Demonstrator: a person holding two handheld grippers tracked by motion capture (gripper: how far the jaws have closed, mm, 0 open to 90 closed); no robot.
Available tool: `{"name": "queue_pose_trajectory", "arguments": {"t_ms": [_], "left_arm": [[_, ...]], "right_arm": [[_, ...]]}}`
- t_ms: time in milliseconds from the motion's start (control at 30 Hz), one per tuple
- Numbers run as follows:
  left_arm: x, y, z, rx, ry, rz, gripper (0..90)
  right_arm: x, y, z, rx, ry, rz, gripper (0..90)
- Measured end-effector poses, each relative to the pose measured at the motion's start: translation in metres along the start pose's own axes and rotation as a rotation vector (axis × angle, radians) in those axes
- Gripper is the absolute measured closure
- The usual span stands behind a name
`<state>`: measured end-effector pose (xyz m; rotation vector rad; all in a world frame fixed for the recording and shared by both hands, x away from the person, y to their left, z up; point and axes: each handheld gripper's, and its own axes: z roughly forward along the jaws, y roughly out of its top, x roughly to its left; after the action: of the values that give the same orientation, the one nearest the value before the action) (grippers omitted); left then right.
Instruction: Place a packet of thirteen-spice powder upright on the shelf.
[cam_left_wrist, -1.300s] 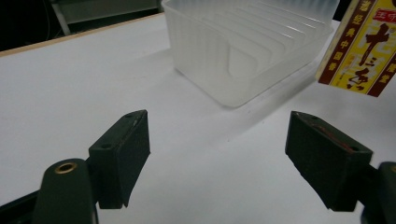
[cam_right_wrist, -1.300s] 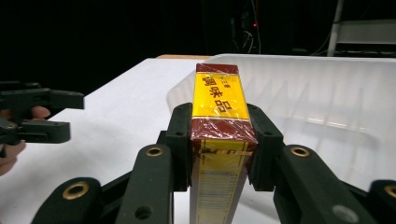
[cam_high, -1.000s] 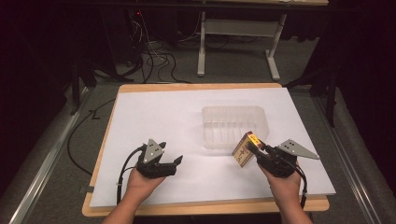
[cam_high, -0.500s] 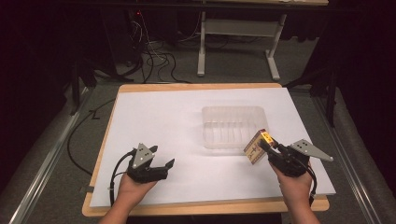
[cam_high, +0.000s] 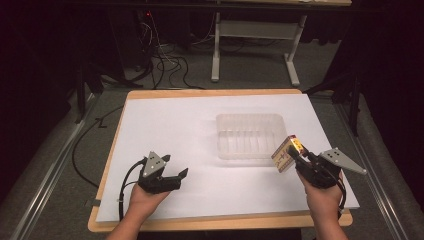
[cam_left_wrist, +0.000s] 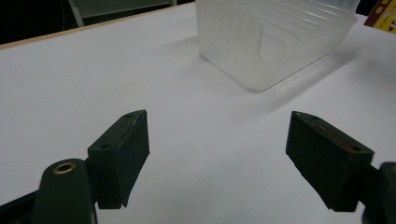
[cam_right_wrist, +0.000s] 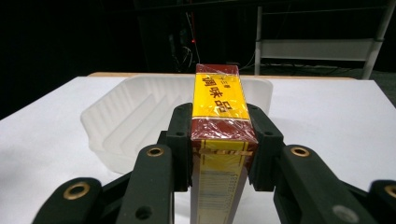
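In the high view, the right gripper (cam_high: 295, 156) had drawn back toward the near right of the table (cam_high: 165, 120) over the last second, carrying the small box (cam_high: 286, 153) away from the tray's front edge. The box was tilted, held above the white sheet just beside the near right corner of the clear plastic tray (cam_high: 251, 135), not inside it. The left gripper (cam_high: 175, 177) had also slid nearer and to the left, well apart from the tray. By my reading, the box was being lined up for the tray, not yet placed.

In the left gripper view, the jaws were spread wide with nothing between them, above the matte white sheet. The tray (cam_left_wrist: 273, 39) stood beyond, translucent and frosted, with moulded ribs along its wall.

In the right gripper view, the jaws were pressed on the two long sides of the box (cam_right_wrist: 219, 112), pinching it. It was a slim rectangular carton, glossy with film wrap, dark red with a yellow panel of printed characters. The ribbed tray (cam_right_wrist: 135, 116) lay behind it to the left.
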<state>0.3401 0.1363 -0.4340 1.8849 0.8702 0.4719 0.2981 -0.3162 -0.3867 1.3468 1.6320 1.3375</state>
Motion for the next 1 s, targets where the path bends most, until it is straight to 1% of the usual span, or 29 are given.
{"name": "queue_pose_trajectory", "arguments": {"t_ms": [100,200,433,567,667,767,1000], "left_arm": [[0.0,0.0,0.001,0.004,-0.003,0.003,22.1],[0.0,0.0,0.002,0.003,0.0,0.001,22.1],[0.0,-0.001,0.002,-0.002,-0.006,-0.006,22.1],[-0.001,-0.001,0.002,-0.001,-0.009,0.002,22.1],[-0.002,-0.001,0.001,-0.005,-0.011,-0.001,22.1],[-0.001,-0.001,0.0,-0.004,-0.013,0.0,22.1],[-0.001,-0.001,0.001,-0.005,-0.008,0.003,22.1]], "right_arm": [[-0.002,0.004,0.0,-0.014,-0.01,0.003,67.8],[-0.003,0.006,0.002,-0.023,-0.019,0.016,67.8],[-0.006,0.009,0.007,-0.026,-0.039,0.02,67.8],[-0.006,0.012,0.009,-0.029,-0.045,0.023,67.8],[-0.005,0.016,0.011,-0.031,-0.051,0.012,67.8],[-0.007,0.019,0.014,-0.029,-0.052,0.023,67.8],[-0.009,0.026,0.021,-0.029,-0.068,0.019,67.8]]}}
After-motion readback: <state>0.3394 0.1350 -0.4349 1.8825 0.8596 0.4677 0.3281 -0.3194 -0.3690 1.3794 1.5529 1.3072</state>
